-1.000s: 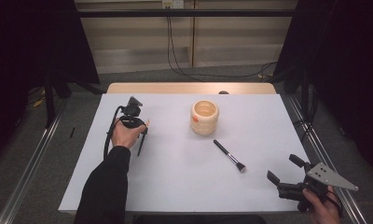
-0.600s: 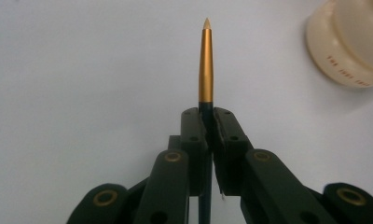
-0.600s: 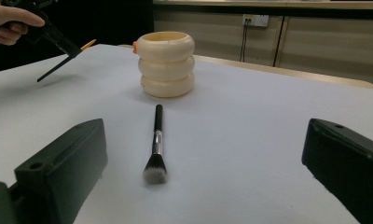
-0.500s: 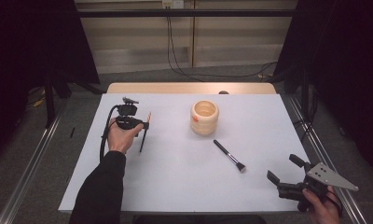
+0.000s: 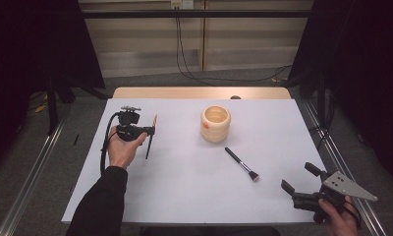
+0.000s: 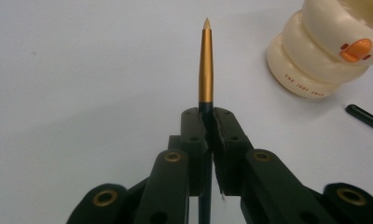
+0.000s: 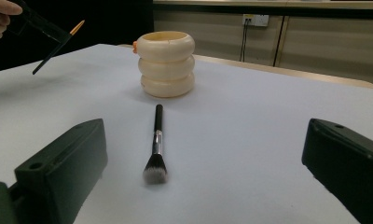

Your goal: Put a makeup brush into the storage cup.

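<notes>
My left gripper point(image 5: 151, 132) grips a slim gold-tipped brush point(image 6: 205, 65), fingers clamped on its dark handle, left of centre in the high view. Since a second ago that hand has carried it up and slightly toward the upper left, clear of the white table point(image 5: 184, 196). That suggests I can carry it to the cream holder point(image 5: 215, 124) next. My right gripper point(image 5: 302, 187), lower right, waits with fingers spread wide, facing the black makeup brush point(image 7: 155, 149) lying on the table.
</notes>
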Available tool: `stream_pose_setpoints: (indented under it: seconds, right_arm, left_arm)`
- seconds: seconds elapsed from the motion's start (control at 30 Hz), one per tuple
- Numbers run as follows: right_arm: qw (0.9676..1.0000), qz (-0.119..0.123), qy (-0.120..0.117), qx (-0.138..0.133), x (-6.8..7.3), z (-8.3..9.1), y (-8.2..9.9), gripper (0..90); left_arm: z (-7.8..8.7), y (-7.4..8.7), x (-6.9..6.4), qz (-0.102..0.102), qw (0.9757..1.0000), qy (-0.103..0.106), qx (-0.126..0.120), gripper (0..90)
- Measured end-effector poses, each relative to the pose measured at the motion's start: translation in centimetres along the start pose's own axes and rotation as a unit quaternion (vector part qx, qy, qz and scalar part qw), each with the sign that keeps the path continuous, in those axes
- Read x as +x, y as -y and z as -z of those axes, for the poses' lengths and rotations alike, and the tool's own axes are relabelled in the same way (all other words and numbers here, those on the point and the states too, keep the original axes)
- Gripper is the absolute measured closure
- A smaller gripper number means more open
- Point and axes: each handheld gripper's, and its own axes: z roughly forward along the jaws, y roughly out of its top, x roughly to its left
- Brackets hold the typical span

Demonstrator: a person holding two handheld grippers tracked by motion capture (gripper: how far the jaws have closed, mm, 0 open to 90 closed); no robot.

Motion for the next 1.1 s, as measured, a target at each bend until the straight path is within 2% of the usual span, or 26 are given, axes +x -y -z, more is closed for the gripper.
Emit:
stream_pose_setpoints:
  seconds: [0.17, 0.3, 0.47, 0.63, 0.7, 0.8, 0.9, 1.0, 1.03, 1.1]
  right_arm:
    - [1.0, 0.0, -0.001, 0.0, 0.0, 0.0, 0.0, 0.0]
    - [1.0, 0.003, 0.0, -0.002, -0.1, 0.0, 0.0, 0.0]
    - [1.0, -0.001, 0.0, -0.001, 0.0, 0.0, 0.0, 0.0]
    - [1.0, 0.003, 0.0, -0.003, 0.0, 0.0, 0.0, 0.0]
    - [1.0, 0.003, 0.001, -0.003, 0.0, 0.0, 0.0, 0.0]
    - [1.0, -0.002, -0.002, -0.003, 0.1, 0.0, 0.0, 0.0]
    - [1.0, -0.003, -0.004, -0.004, 0.1, 0.0, 0.0, 0.0]
    - [1.0, -0.001, -0.007, -0.005, 0.1, 0.1, 0.0, 0.0]
    - [1.0, -0.001, -0.007, -0.006, 0.1, 0.1, 0.0, 0.0]
    - [1.0, -0.001, -0.006, -0.006, 0.0, 0.1, 0.0, 0.0]
  left_arm:
    - [0.7, 0.3, -0.3, -0.003, 0.9993, 0.004, -0.038, 83.8]
    - [1.4, 0.7, -0.6, -0.013, 0.9971, 0.008, -0.074, 83.8]
    - [2.2, 1.1, -1.1, -0.029, 0.9922, 0.011, -0.121, 83.7]
    - [3.0, 1.4, -1.3, -0.033, 0.9866, 0.02, -0.159, 83.8]
    - [3.3, 1.6, -1.4, -0.027, 0.9859, 0.023, -0.164, 83.7]
    - [3.8, 2.1, -2.0, -0.027, 0.9817, 0.015, -0.188, 83.8]
    - [4.4, 2.5, -2.3, -0.032, 0.9772, 0.019, -0.209, 83.7]
    - [5.1, 2.9, -2.6, -0.044, 0.974, 0.02, -0.221, 83.7]
    - [5.2, 3.0, -2.7, -0.038, 0.9726, 0.023, -0.228, 83.7]
    - [5.6, 3.2, -2.9, -0.041, 0.9705, 0.025, -0.236, 83.7]
